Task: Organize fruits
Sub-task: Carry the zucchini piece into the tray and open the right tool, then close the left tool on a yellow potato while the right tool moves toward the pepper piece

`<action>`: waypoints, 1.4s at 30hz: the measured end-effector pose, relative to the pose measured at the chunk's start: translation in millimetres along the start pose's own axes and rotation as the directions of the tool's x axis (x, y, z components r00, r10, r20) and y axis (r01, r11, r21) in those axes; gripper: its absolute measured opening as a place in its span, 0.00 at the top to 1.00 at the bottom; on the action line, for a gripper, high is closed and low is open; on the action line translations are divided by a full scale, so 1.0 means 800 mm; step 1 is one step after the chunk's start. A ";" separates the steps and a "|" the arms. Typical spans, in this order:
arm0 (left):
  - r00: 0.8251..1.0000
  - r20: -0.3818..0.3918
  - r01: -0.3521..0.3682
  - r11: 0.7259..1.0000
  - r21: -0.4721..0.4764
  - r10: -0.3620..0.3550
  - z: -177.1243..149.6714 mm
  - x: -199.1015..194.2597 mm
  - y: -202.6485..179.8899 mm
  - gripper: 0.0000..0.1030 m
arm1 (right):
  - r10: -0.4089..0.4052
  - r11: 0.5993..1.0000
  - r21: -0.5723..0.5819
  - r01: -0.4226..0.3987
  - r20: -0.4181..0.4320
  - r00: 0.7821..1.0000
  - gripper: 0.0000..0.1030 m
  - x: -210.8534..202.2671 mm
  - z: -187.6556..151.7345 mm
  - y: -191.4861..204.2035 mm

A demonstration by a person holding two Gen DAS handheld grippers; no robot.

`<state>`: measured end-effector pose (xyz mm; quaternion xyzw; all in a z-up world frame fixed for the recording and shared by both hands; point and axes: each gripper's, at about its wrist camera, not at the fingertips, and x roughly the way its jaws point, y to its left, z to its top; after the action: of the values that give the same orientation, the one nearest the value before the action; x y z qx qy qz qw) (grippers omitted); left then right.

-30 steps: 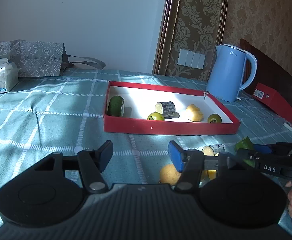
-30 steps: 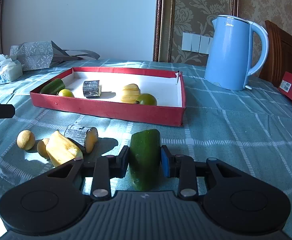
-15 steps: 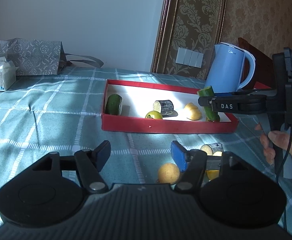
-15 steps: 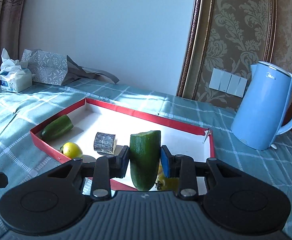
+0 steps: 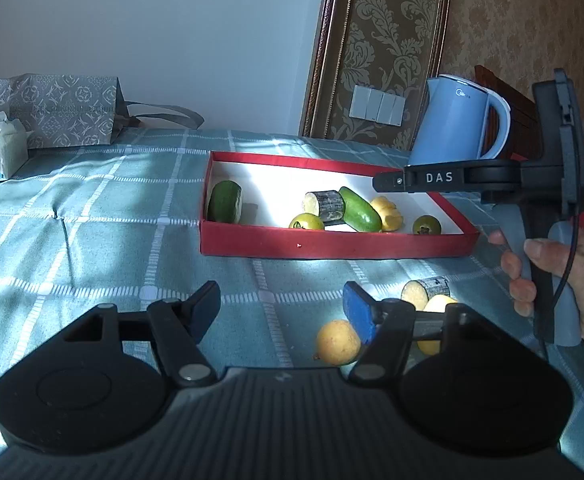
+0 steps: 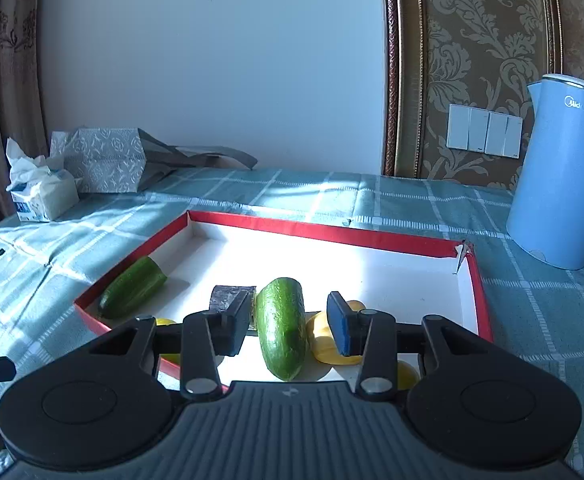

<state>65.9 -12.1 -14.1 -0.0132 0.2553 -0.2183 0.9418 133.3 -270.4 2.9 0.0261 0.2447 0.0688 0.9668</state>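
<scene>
**Cucumber piece just dropped in the red tray, tongs letting go**

Cucumber piece (image 6: 282,326) is lying in the red tray (image 6: 474,280) now, squeezed between the grey-skinned chunk (image 6: 228,294) on its left and a yellow fruit (image 6: 324,344) on its right. The right tongs (image 6: 288,326) hover right above it with the jaws opening, and the pads look clear of it on both sides, so it sits between them but isn't gripped. From the left camera the same piece (image 5: 360,214) leans against that chunk near the middle of the tray.

What could go sideways, I reckon: it's round and wedged in a tight cluster, so if the tongs pull back low and a pad clips it, it could roll and shove the little green fruit (image 5: 306,222) or the yellow one around. Lifting straight up first seems safer.

The left tongs (image 5: 280,308) are spread wide with nothing in them, low over the checked surface (image 5: 92,240). Just to their right, a round yellow fruit (image 5: 338,342) and another grey-skinned chunk (image 5: 426,290) wait outside the tray, near the front. The blue kettle (image 5: 452,124) stands at the tray's far right corner, so wide swings there are risky too.
</scene>
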 end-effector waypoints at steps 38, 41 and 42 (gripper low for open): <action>0.993 -0.116 0.002 0.989 0.151 0.016 -0.019 0.039 -0.051 0.66 | -0.082 0.996 -0.004 0.087 0.291 0.953 0.35 -0.138 -0.102 0.018; 0.993 -0.117 -0.001 0.987 0.159 0.019 -0.020 0.041 -0.053 0.68 | -0.080 0.996 -0.004 0.085 0.292 0.953 0.35 -0.138 -0.102 0.019; 0.993 -0.116 -0.002 0.987 0.160 0.021 -0.020 0.041 -0.053 0.72 | -0.079 0.996 -0.003 0.084 0.290 0.954 0.35 -0.138 -0.102 0.018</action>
<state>66.4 -62.5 -37.7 0.0764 0.2920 -0.2330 0.9245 -3.6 -270.8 -15.7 0.0184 0.1010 0.0261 0.9944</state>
